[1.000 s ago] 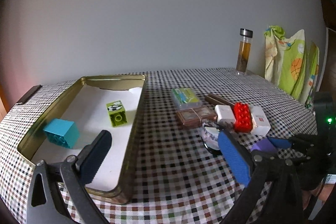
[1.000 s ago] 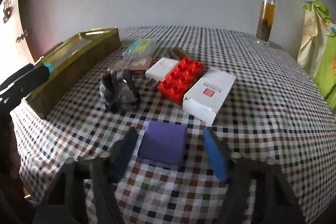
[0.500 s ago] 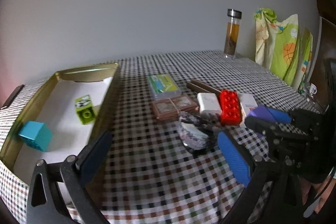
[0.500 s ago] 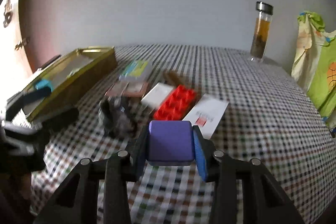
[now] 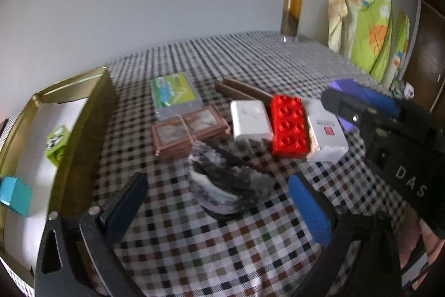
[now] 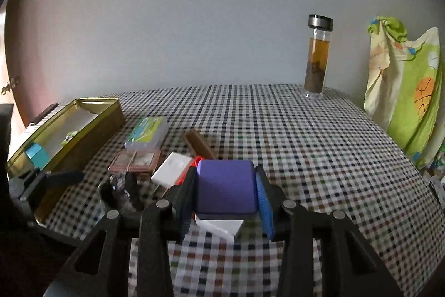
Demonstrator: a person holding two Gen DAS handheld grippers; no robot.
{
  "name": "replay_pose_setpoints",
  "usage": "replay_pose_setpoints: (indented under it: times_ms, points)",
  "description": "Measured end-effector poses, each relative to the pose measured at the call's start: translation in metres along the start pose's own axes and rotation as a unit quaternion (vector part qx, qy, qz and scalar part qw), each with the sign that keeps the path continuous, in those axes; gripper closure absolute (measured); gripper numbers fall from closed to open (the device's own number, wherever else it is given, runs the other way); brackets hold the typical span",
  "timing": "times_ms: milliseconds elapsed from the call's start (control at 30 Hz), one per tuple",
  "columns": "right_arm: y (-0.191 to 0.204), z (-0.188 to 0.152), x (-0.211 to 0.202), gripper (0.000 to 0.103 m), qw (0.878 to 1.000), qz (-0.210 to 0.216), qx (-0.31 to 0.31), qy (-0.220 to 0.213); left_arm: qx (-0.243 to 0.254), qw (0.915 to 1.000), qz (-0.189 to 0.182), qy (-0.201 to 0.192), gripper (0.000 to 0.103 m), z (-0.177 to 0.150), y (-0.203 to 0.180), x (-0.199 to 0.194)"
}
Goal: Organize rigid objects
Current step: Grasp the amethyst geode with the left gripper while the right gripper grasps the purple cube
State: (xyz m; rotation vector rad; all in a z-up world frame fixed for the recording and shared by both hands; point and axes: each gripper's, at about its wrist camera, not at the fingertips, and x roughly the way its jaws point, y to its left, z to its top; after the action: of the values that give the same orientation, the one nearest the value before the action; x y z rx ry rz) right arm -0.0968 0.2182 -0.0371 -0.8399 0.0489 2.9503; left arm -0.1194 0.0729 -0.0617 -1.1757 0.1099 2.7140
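My right gripper (image 6: 225, 189) is shut on a purple block (image 6: 225, 187), lifted above the checked table (image 6: 306, 146); in the left wrist view that gripper (image 5: 358, 99) shows at the right with the block (image 5: 345, 87) between its fingers. My left gripper (image 5: 218, 209) is open, its fingers either side of a crumpled grey-white bundle (image 5: 225, 185) without touching it. Behind lie a red studded brick (image 5: 289, 125), a white adapter (image 5: 250, 120), a white box (image 5: 326, 132), a brown twin case (image 5: 189, 130), a green-labelled clear box (image 5: 172, 95) and a brown bar (image 5: 242, 92). The gold tin (image 5: 83, 127) holds a lime brick (image 5: 57, 142) and a teal brick (image 5: 15, 195).
A glass bottle of brown tea (image 6: 317, 57) stands at the table's back right. A green patterned cloth (image 6: 406, 91) hangs beyond the right edge. A dark flat object (image 6: 44, 113) lies behind the tin. A hand (image 5: 425, 249) shows at the lower right.
My right gripper closed on the purple block and lifted it off the table. My left gripper swung right, from over the tin to around the grey bundle.
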Motion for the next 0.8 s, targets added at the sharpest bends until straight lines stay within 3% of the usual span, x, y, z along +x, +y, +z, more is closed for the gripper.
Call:
replay_pose_setpoints:
  times_ms: [200, 267, 367, 533, 800]
  points:
    - [0.0, 0.0, 0.002, 0.061, 1.0, 0.002, 0.008, -0.007, 0.0, 0.9995, 0.001, 0.032, 0.01, 0.004, 0.0, 0.015]
    - [0.0, 0.0, 0.002, 0.061, 1.0, 0.002, 0.009, -0.009, -0.006, 0.9987, -0.007, 0.05, 0.022, 0.003, 0.002, 0.021]
    - [0.005, 0.001, 0.003, 0.061, 1.0, -0.003, -0.002, -0.011, -0.008, 0.999, -0.009, 0.043, 0.034, 0.003, 0.003, 0.018]
    - [0.004, 0.001, 0.003, 0.061, 1.0, -0.002, -0.001, -0.014, -0.019, 0.999, -0.024, 0.033, 0.035, 0.002, 0.005, 0.014]
    - [0.005, -0.001, -0.002, 0.061, 1.0, -0.003, -0.004, -0.026, -0.022, 0.9995, -0.016, -0.013, 0.035, 0.004, 0.007, 0.001]
